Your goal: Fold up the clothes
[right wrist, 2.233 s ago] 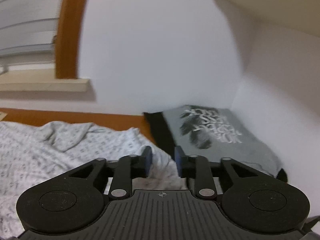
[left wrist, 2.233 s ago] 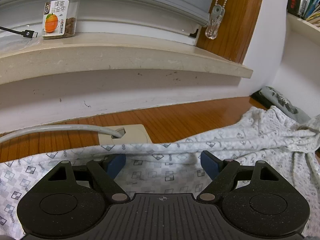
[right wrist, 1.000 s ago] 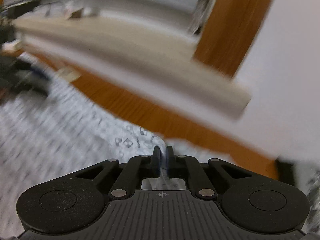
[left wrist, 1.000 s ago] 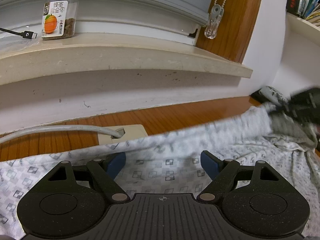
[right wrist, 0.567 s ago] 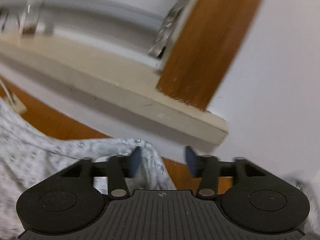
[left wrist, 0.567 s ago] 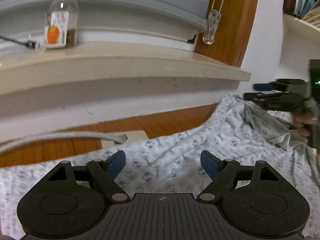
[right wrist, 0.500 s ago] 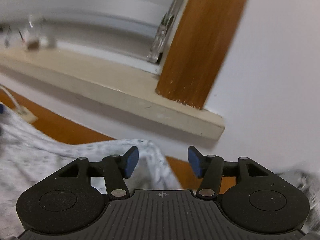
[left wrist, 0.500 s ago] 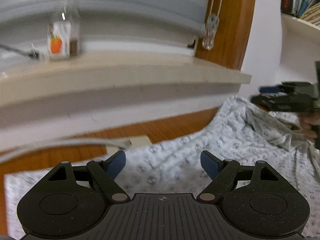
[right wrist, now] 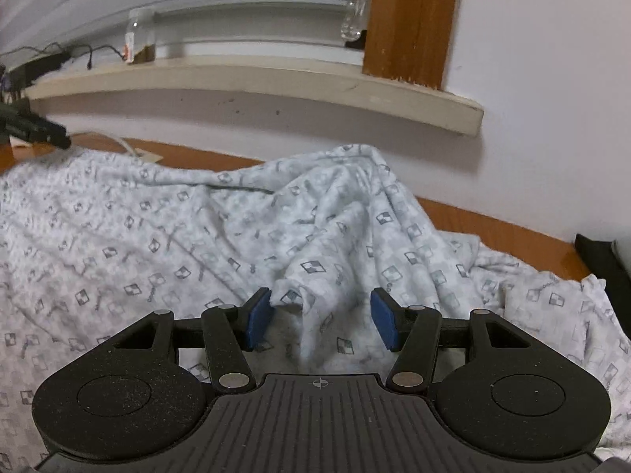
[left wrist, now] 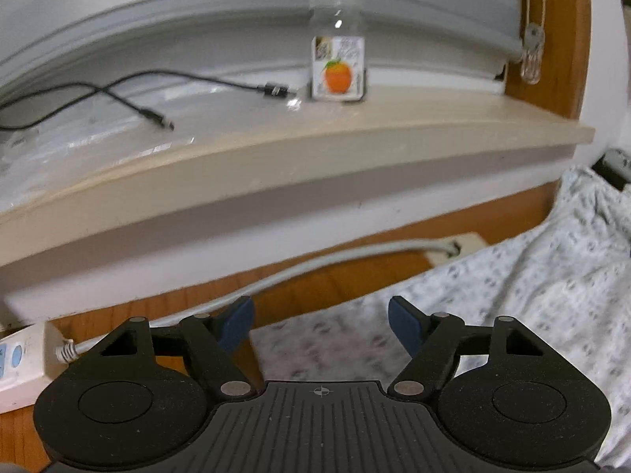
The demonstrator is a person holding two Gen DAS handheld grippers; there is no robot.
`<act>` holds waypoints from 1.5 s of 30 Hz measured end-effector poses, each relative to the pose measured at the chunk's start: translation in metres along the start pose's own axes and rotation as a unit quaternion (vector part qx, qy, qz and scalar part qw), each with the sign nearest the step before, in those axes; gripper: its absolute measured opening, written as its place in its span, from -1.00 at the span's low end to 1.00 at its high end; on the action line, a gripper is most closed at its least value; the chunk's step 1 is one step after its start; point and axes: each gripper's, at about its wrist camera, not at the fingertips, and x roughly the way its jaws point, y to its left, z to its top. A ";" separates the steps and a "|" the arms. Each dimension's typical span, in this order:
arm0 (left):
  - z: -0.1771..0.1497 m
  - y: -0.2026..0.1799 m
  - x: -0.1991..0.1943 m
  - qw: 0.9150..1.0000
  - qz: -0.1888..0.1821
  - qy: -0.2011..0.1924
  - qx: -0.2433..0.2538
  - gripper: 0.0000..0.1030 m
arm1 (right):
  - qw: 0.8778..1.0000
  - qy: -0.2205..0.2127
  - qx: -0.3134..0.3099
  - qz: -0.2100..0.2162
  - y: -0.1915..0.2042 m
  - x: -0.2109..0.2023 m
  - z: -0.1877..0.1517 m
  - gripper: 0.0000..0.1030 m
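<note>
Now, in the left wrist view, the left gripper (left wrist: pixel 321 325) has swung leftward: the jar (left wrist: pixel 338 67) on the sill (left wrist: pixel 299 165), near the left edge a second ago, sits right of centre, and a power strip (left wrist: pixel 19 358) has come into sight low on the left. The jaws stand wide and are closing a little, with nothing pinched; the left pad hangs over bare wood, the right over the cloth's edge. The garment (left wrist: pixel 512 295) lies flat on the table (left wrist: pixel 347 280), reaching off to the right.

Next, the right wrist view. A second ago the right gripper (right wrist: pixel 321 325) was clamped on a fold of the fabric; it has since let go, and its jaws stand about half open. A raised ridge of the garment (right wrist: pixel 315 228) sits between the pads, its edge just beside the left one, but neither presses on it. Far left, a dark blur is probably the other gripper.

Judging by this, one drag or fold has been released, and both tools look to be repositioning for fresh corners.
</note>
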 end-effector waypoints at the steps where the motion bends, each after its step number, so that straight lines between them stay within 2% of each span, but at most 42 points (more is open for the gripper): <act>1: -0.001 0.001 0.003 1.000 -0.003 0.007 0.003 0.51 | 1.000 0.001 -0.001 -0.001 0.001 0.000 0.000 0.10; 5: -0.006 -0.005 0.009 0.999 -0.012 0.019 0.022 0.44 | 1.000 -0.001 0.000 -0.001 0.000 0.000 -0.003 0.14; 6: -0.007 -0.006 0.008 1.000 -0.011 0.015 0.024 0.31 | 1.000 -0.002 0.001 0.000 0.000 0.000 -0.003 0.16; 7: -0.008 -0.006 0.006 1.000 -0.009 0.012 0.026 0.00 | 1.000 -0.003 0.002 0.001 0.000 -0.001 -0.003 0.18; 8: -0.009 -0.006 0.004 1.000 -0.008 0.008 0.027 -0.22 | 1.000 -0.004 0.003 0.002 -0.001 -0.002 -0.004 0.18; 9: -0.010 -0.007 0.002 1.000 -0.007 0.004 0.029 -0.90 | 1.000 -0.005 0.004 0.002 0.000 -0.002 -0.004 0.18; 11: -0.011 -0.007 -0.002 0.999 0.008 -0.008 0.031 -0.91 | 1.000 -0.009 0.005 0.002 0.000 -0.003 -0.005 0.18; 13: -0.010 -0.004 -0.009 0.998 0.054 -0.034 0.023 -0.93 | 1.000 -0.013 0.007 0.002 -0.001 -0.005 -0.005 0.18; 15: -0.009 0.005 -0.018 0.997 0.066 -0.050 0.002 -0.92 | 1.000 -0.017 0.010 0.001 -0.002 -0.006 -0.005 0.18; 16: -0.009 0.005 -0.017 0.998 0.059 -0.038 0.000 -0.92 | 1.000 -0.019 0.012 0.000 -0.003 -0.006 -0.005 0.18; 17: -0.009 0.003 -0.015 0.998 0.058 -0.026 0.003 -0.87 | 1.000 -0.019 0.013 0.000 -0.003 -0.006 -0.005 0.19; 19: -0.013 -0.004 -0.013 0.997 0.072 -0.014 0.016 -0.56 | 1.000 -0.018 0.012 -0.001 -0.003 -0.005 -0.004 0.20; 21: -0.014 -0.011 -0.020 0.997 0.073 -0.027 0.012 0.21 | 1.000 -0.026 0.012 0.000 -0.003 -0.008 -0.004 0.22; 23: -0.011 -0.021 -0.031 0.997 0.059 -0.050 0.008 0.51 | 0.999 -0.037 0.015 0.002 -0.005 -0.015 -0.005 0.24; 26: -0.001 -0.043 -0.037 0.998 0.029 -0.062 0.003 0.62 | 0.998 -0.053 0.018 -0.004 -0.013 -0.029 -0.007 0.29; 29: 0.013 -0.077 -0.030 0.998 -0.023 -0.062 0.002 0.68 | 0.998 -0.064 0.022 -0.017 -0.029 -0.046 -0.011 0.31; 32: 0.024 -0.119 -0.021 0.996 -0.072 -0.060 0.006 0.89 | 0.995 -0.073 0.039 -0.052 -0.055 -0.062 -0.019 0.30; 33: 0.026 -0.134 -0.017 0.994 -0.087 -0.061 0.010 0.96 | 0.994 -0.073 0.048 -0.063 -0.064 -0.067 -0.022 0.27; 35: 0.029 -0.162 -0.010 0.991 -0.121 -0.056 0.016 0.96 | 0.991 -0.066 0.087 -0.081 -0.089 -0.072 -0.032 0.08; 37: 0.028 -0.188 0.000 0.988 -0.145 -0.047 0.027 0.96 | 0.986 -0.061 0.125 -0.091 -0.109 -0.078 -0.046 0.04; 41: 0.018 -0.227 0.013 0.984 -0.166 -0.033 0.058 0.96 | 0.985 -0.051 0.128 -0.102 -0.118 -0.086 -0.069 0.04; 45: 0.002 -0.247 0.021 0.981 -0.171 -0.018 0.092 0.96 | 0.983 -0.086 0.141 -0.074 -0.121 -0.103 -0.081 0.05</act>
